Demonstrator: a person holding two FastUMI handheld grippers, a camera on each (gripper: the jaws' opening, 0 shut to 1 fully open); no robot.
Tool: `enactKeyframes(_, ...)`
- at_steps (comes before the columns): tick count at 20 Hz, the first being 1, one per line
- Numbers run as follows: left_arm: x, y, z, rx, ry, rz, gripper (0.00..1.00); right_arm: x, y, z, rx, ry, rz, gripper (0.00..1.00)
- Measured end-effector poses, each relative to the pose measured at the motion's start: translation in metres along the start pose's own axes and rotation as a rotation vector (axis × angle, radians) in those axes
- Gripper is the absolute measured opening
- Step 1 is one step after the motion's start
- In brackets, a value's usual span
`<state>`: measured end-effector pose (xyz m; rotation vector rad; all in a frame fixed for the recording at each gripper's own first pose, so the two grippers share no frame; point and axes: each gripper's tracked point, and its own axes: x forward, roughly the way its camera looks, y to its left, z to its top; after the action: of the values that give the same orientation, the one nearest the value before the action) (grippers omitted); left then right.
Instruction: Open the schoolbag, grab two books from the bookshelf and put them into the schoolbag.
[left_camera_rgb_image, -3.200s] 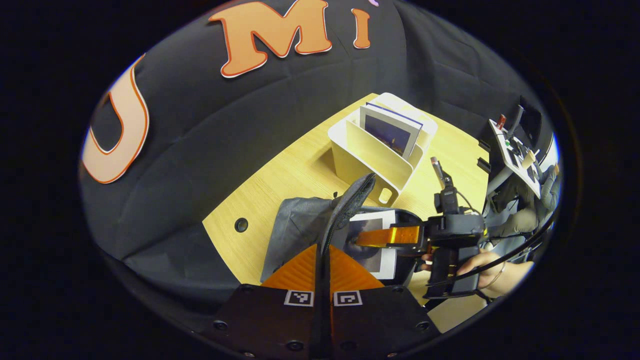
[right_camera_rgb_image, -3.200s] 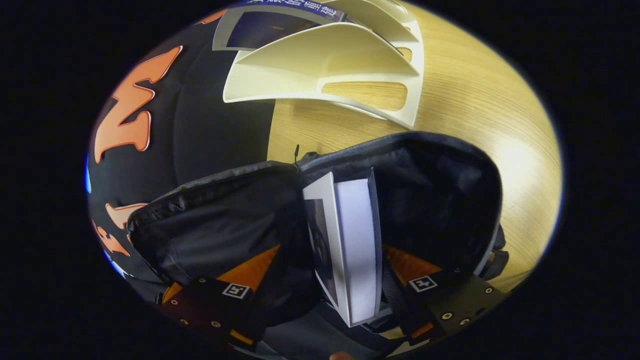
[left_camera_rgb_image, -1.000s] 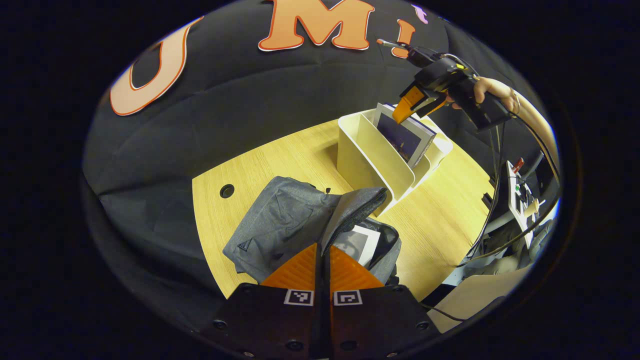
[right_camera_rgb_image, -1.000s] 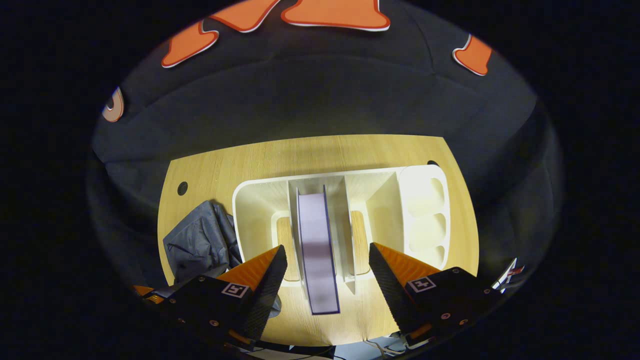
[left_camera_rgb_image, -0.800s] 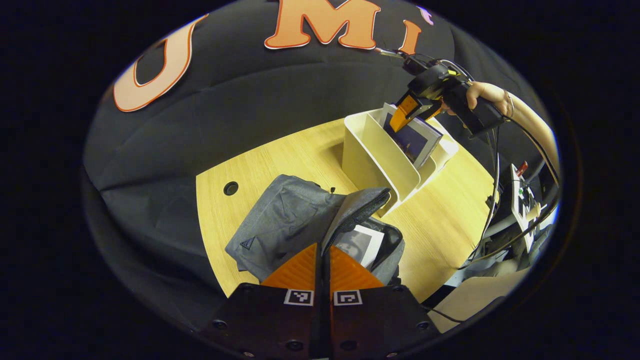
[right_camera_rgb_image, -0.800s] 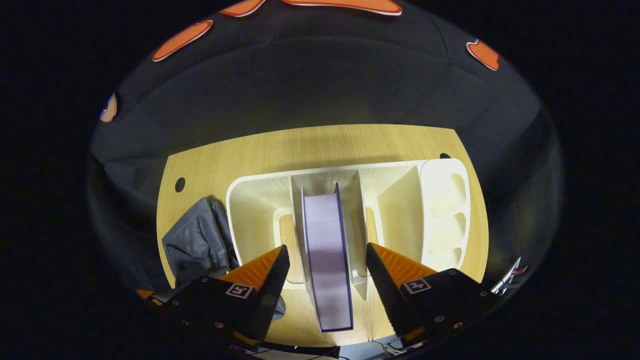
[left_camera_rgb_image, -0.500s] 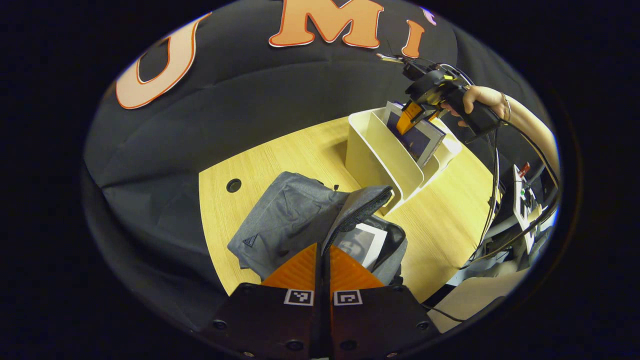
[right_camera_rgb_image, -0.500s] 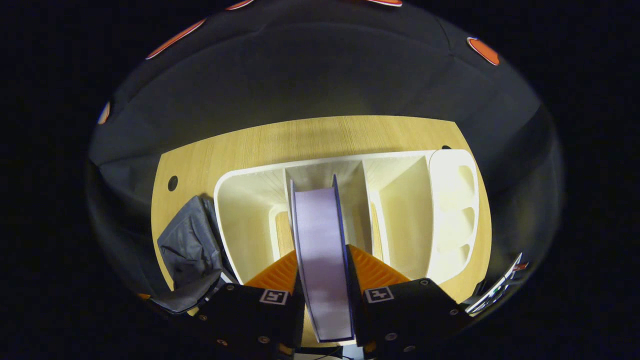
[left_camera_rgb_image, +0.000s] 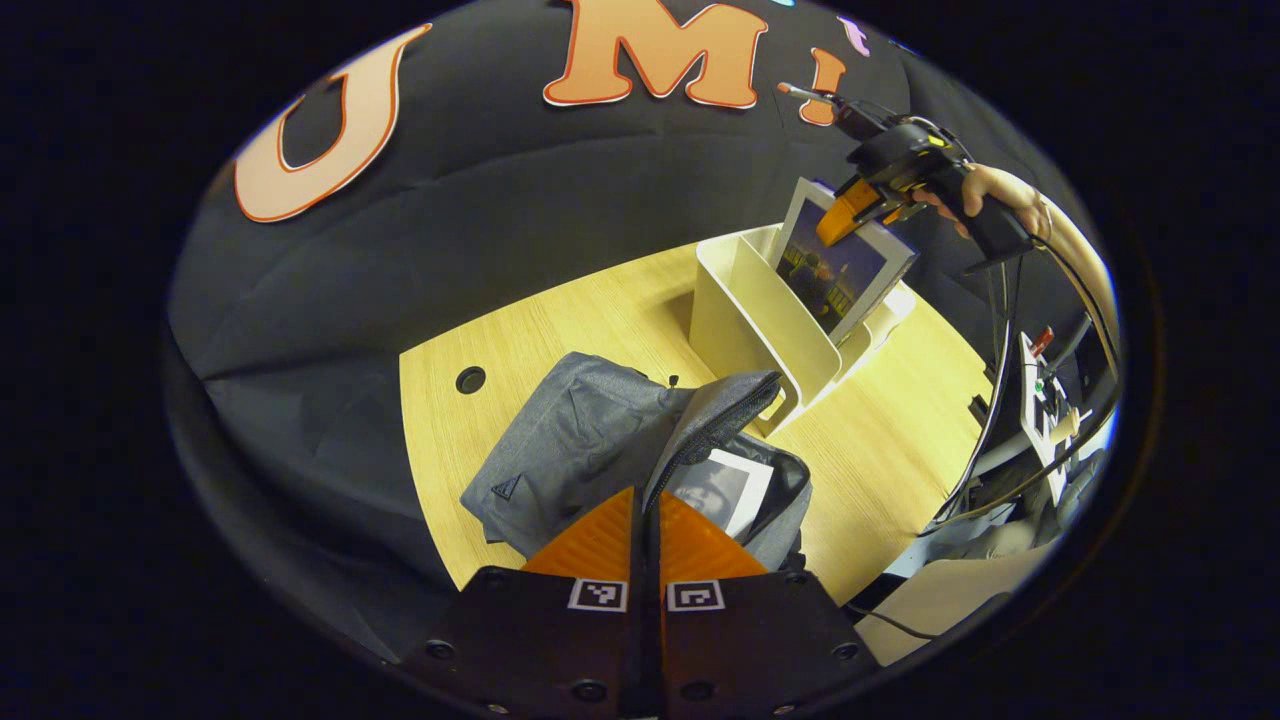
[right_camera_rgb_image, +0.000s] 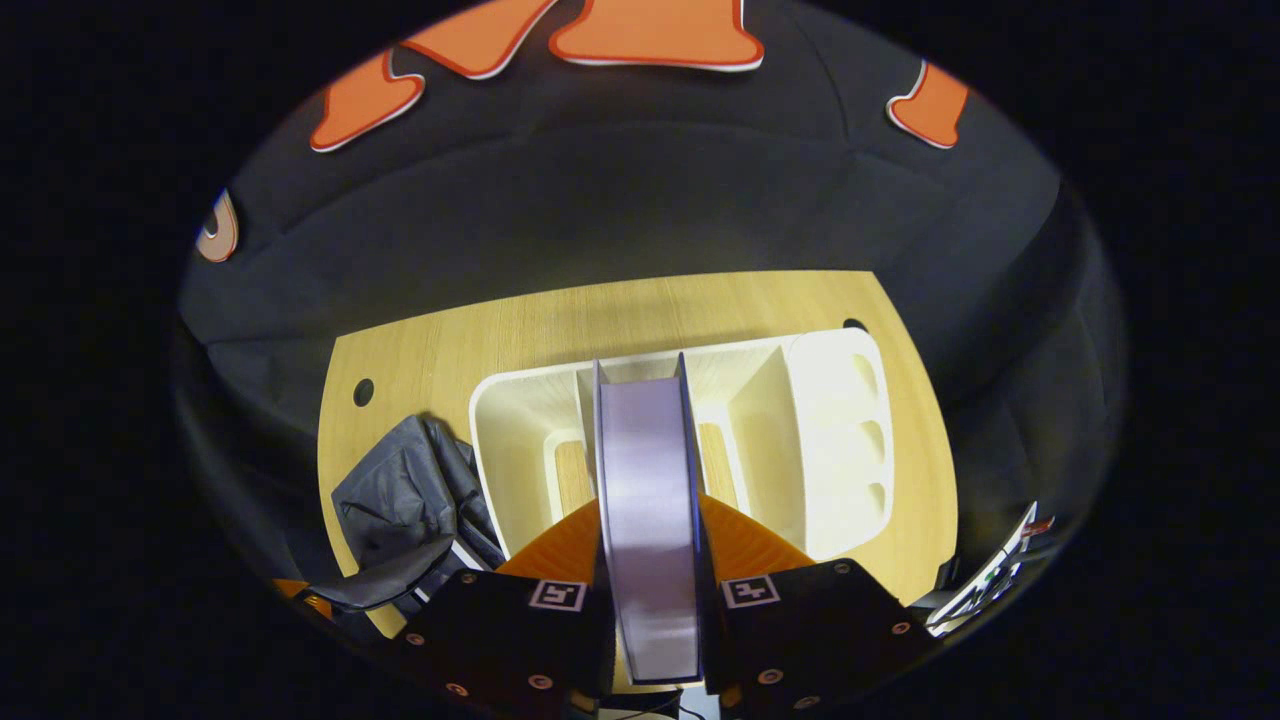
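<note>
Fingers first. Left gripper view: my left gripper (left_camera_rgb_image: 646, 520) sits at bottom centre, both fingers pinched on the raised flap (left_camera_rgb_image: 712, 425) of the schoolbag (left_camera_rgb_image: 590, 450), holding the mouth open. First book (left_camera_rgb_image: 722, 490) is already inside, lower centre, its pale corner showing in the opening. Upper right: my right gripper (left_camera_rgb_image: 850, 205), held in a hand (left_camera_rgb_image: 985, 190), clamps the top edge of the second book (left_camera_rgb_image: 838, 268), which is partly up out of the bookshelf (left_camera_rgb_image: 770, 320). Book's cover faces the frame's lower left; long axis runs from the shelf slot up toward the upper right, a bit tilted.

Judgement for this step: pull straight along the slot so the covers don't drag on the dividers, clear the shelf rim fully before swinging toward the bag, and keep my left hand lifting the flap so the mouth doesn't sag.

Right gripper view: second book (right_camera_rgb_image: 648, 520) stands at centre between my two fingers, clenched on both covers at bottom centre. Page edge faces the camera; long axis runs bottom to top of frame, pointing at the shelf's middle slot. Bookshelf (right_camera_rgb_image: 830, 440) lies behind it on the table (right_camera_rgb_image: 480, 335), schoolbag (right_camera_rgb_image: 400, 500) at lower left, just beside the shelf.
</note>
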<state>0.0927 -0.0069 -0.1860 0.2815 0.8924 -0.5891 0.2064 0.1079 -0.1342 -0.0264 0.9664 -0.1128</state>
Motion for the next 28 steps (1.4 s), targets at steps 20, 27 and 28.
enactKeyframes(20,-0.011,0.02,0.025,0.151,-0.036,-0.054,0.0,-0.169,0.087,-0.135,0.408,-0.236,0.414,0.34)
enactKeyframes(27,-0.017,0.023,0.033,0.185,-0.041,-0.017,0.0,-0.087,0.126,-0.205,0.704,-0.082,0.597,0.33)
enactKeyframes(28,-0.018,0.024,0.035,0.19,-0.041,-0.012,0.0,-0.073,0.134,-0.211,0.729,-0.055,0.599,0.34)
